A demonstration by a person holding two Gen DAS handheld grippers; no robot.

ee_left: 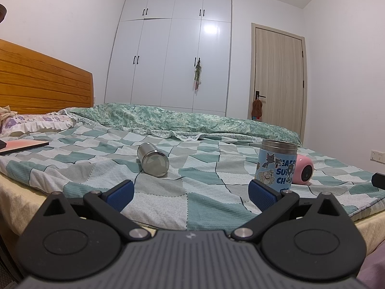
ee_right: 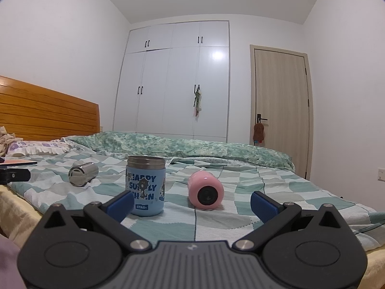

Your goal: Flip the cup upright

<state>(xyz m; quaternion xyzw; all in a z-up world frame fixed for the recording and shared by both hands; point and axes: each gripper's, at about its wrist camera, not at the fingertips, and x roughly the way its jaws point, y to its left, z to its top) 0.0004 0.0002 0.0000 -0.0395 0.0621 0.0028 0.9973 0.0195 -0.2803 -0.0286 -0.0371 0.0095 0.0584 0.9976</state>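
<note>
Presently both hand-held grippers, left (ee_left: pixel 191 191) and right (ee_right: pixel 192 202), wide and empty: approach pink cup (ee_right: pixel 205 193) side-on across its body, avoiding upright blue cup (ee_right: pixel 145 187).

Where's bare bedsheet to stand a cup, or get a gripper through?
Free: the checkered sheet between the steel cup and the blue cup, and the near strip before the pink cup. Crowded: the blue and pink cups sit close together; a book lies by the pillow.

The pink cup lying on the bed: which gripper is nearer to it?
Right. The pink cup lies just ahead between the right gripper's open fingers; from the left gripper it sits beyond the blue cup.
</note>
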